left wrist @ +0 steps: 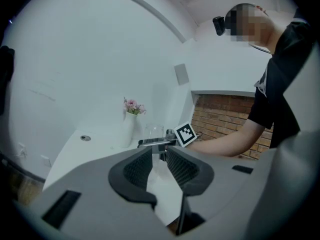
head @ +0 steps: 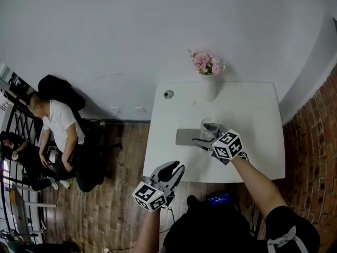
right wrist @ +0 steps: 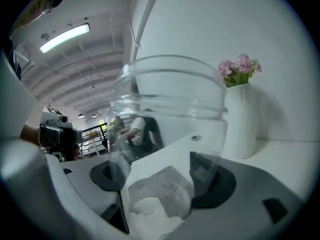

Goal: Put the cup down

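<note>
**Holding the cup over the white bench**

The right gripper (head: 209, 135) is clamping its fingers (right wrist: 214, 180) on a clear cup (head: 209, 126), one finger on each side of the lower wall, and the cup is standing upright between them. It is hanging over the middle of the bench (head: 253, 115), just by the right end of a grey mat (head: 185, 137) (whether its base is touching the surface cannot be told). Behind it, at the bench's far edge, a white vase (head: 208, 87) is carrying pink flowers (head: 207, 62). The left gripper (head: 174, 168) is waiting at the bench's near edge, well apart from the cup, pointing toward it, its fingers (left wrist: 135, 170) standing slightly apart and gripping nothing. A seated person (head: 58, 123) is leaning forward off to the left.
</note>
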`<state>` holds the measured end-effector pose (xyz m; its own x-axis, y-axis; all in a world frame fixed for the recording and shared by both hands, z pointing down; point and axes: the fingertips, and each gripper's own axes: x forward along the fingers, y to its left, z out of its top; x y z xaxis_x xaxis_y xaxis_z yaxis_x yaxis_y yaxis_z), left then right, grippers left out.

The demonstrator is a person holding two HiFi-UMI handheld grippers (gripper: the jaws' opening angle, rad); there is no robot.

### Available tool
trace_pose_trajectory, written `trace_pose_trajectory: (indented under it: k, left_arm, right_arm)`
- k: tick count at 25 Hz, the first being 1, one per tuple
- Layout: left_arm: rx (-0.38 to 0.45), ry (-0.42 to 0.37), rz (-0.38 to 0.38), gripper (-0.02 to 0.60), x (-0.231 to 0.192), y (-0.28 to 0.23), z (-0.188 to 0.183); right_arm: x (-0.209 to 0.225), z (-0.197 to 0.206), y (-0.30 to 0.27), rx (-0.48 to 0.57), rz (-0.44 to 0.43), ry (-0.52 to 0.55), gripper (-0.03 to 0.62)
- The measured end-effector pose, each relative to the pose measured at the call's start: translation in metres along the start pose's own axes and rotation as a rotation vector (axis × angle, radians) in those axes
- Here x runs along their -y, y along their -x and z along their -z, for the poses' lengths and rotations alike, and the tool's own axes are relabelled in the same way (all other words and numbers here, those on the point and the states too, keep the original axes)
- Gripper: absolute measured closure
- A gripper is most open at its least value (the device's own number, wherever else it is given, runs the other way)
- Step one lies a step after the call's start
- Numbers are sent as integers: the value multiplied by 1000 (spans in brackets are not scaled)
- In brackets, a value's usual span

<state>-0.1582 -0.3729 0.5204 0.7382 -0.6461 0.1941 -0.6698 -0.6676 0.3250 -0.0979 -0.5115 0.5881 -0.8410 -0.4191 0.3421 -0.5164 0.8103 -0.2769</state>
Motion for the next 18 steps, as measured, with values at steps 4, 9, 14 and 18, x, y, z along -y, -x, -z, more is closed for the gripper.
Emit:
trace_pose_trajectory:
  k: [4, 9, 14, 18]
  left_arm:
    - [-7, 18, -31, 482, -8, 4, 5]
    - [-16, 46, -62, 482, -21, 6, 8]
    - [-16, 65, -73, 482, -27, 6, 8]
    - [-22, 80, -84, 482, -31, 11, 12]
  right_arm:
    - [15, -4, -18, 5, 15, 91, 223]
    - [15, -5, -42, -6, 7, 244, 223]
    - [14, 3, -53, 21, 14, 340, 223]
    - [8, 6, -52, 46, 33, 376, 223]
